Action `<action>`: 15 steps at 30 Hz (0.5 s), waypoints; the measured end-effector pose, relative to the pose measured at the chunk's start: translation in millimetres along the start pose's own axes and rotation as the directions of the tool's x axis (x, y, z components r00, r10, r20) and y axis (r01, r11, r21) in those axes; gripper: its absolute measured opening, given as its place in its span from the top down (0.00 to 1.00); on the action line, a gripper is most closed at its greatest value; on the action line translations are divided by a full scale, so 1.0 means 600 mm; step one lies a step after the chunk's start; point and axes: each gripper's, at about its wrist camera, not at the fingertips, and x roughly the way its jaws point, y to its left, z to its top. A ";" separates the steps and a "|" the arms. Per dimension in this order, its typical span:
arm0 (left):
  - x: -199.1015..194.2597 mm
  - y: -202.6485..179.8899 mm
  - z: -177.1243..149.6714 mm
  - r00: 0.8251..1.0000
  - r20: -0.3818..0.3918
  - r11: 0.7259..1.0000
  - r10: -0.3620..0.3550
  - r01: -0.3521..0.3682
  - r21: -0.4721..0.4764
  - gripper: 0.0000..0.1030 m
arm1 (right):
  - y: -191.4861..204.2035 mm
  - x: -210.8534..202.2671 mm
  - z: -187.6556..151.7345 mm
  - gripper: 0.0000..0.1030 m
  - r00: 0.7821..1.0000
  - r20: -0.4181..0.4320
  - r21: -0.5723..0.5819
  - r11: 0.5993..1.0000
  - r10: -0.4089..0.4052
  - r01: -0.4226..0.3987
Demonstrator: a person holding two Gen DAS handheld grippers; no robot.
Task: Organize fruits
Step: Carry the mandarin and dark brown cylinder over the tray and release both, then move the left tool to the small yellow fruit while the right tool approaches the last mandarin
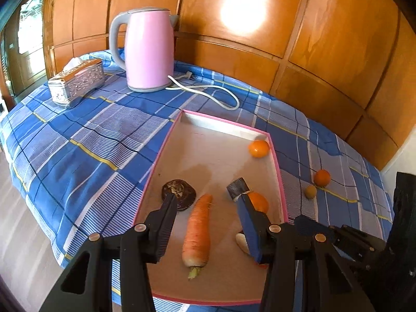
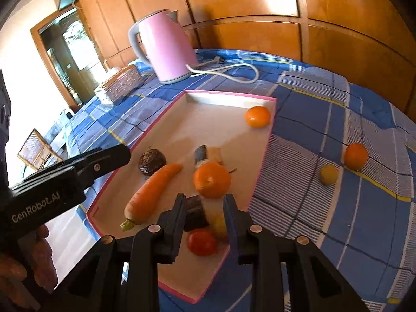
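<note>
A pink-rimmed tray [image 1: 213, 127] [image 2: 228, 96] lies on the blue checked cloth. In it are a carrot [image 1: 197, 231] [image 2: 152, 191], a dark passion fruit [image 1: 179, 191] [image 2: 151, 161], an orange at the far corner [image 1: 258, 148] [image 2: 258, 116], a second orange [image 1: 257, 201] [image 2: 212, 180], a dark-and-white cut piece [image 1: 238, 187] [image 2: 208, 154] and a red tomato [image 2: 202, 241]. My left gripper [image 1: 208, 200] is open above the carrot. My right gripper [image 2: 205, 201] holds a dark-and-white piece [image 2: 201, 212] between its fingers. An orange [image 1: 322, 178] [image 2: 355, 156] and a small yellow-green fruit [image 1: 310, 191] [image 2: 329, 174] lie on the cloth right of the tray.
A pink kettle [image 1: 147, 49] [image 2: 166, 45] with a white cord [image 1: 208, 91] stands at the back. A silver tissue box [image 1: 76, 83] [image 2: 122, 82] sits at the back left. A wooden panelled wall runs behind the table. The table edge drops off at the left.
</note>
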 end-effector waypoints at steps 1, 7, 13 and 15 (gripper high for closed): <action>0.001 -0.004 -0.001 1.000 -0.003 1.000 -0.002 0.002 0.006 0.52 | -0.006 -0.001 0.000 0.71 1.000 0.001 0.012 1.000 -0.005 0.005; 0.007 -0.027 -0.007 0.999 -0.021 0.999 -0.025 0.026 0.039 0.48 | -0.048 -0.013 -0.008 0.70 0.999 0.015 0.082 0.996 -0.037 0.036; 0.013 -0.054 -0.010 0.998 -0.039 0.995 -0.056 0.059 0.079 0.45 | -0.112 -0.026 -0.025 0.69 0.992 0.020 0.180 0.977 -0.124 0.118; 0.014 -0.061 -0.011 0.997 -0.042 0.994 -0.061 0.064 0.091 0.45 | -0.137 -0.030 -0.033 0.69 0.988 0.016 0.219 0.965 -0.154 0.146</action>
